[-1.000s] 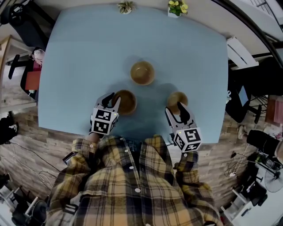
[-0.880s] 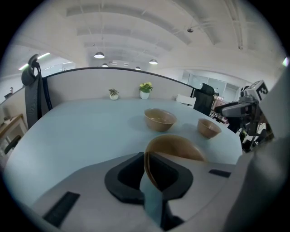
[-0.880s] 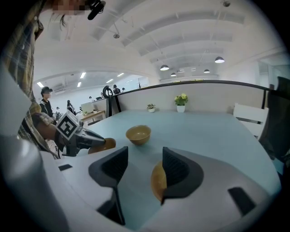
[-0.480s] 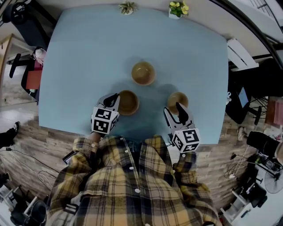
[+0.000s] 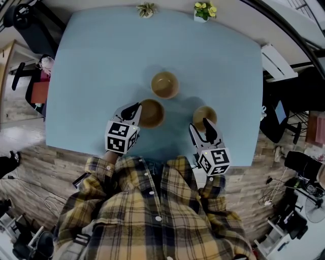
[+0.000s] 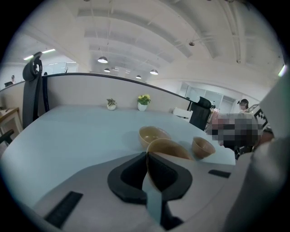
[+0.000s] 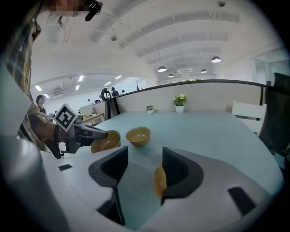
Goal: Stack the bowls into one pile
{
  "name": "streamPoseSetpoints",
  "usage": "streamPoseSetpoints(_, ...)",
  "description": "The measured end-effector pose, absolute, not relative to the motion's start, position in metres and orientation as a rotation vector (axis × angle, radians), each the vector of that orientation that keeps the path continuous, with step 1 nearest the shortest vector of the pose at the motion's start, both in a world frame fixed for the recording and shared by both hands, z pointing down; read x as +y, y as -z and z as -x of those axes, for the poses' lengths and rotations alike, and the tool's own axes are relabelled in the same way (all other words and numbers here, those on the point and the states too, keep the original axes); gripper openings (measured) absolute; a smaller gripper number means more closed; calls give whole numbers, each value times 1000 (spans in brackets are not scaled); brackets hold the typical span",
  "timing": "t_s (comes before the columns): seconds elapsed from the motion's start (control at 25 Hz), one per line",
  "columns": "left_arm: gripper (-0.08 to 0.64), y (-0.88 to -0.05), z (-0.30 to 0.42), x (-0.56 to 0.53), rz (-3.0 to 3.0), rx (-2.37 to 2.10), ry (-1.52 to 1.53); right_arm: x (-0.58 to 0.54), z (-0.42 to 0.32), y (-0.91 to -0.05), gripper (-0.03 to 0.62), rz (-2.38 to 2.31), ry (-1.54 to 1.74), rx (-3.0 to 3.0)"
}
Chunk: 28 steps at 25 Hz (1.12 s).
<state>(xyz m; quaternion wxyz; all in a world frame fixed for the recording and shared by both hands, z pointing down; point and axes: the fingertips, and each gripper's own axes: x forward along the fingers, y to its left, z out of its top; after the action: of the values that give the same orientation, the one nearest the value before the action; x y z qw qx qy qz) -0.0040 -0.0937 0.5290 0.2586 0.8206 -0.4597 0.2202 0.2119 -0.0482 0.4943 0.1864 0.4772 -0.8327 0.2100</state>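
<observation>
Three tan bowls are on the light blue table (image 5: 96,61). My left gripper (image 5: 133,109) (image 6: 147,156) is closing on the near rim of the left bowl (image 5: 152,112) (image 6: 168,147), which it pinches and holds tilted just off the table. The middle bowl (image 5: 164,84) (image 6: 153,134) stands just beyond it. My right gripper (image 5: 205,124) (image 7: 145,156) is open, its jaws astride the near rim of the right bowl (image 5: 204,116) (image 7: 158,181), which rests on the table. The right gripper view also shows the left bowl (image 7: 107,140) and the middle bowl (image 7: 138,135).
Two small potted plants (image 5: 145,8) (image 5: 204,9) stand at the table's far edge. The near table edge runs just under both grippers. A white chair (image 5: 277,60) and office clutter stand to the right of the table.
The left jaws closed on the left bowl's rim, then lifted it and carried it a little toward the middle bowl. The right gripper and its bowl stayed still.
</observation>
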Motion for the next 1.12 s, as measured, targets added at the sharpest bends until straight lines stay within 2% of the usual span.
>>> streamPoseSetpoints(0.68, 8, -483, -15, -172, -2276, -1311, -438, -71, -205, -490, 229, -1373, -623, -2366)
streamPoseSetpoints(1.12, 8, -505, -35, -203, -2248, -1290, -445, -79, -203, -492, 229, -1402, -652, -2354)
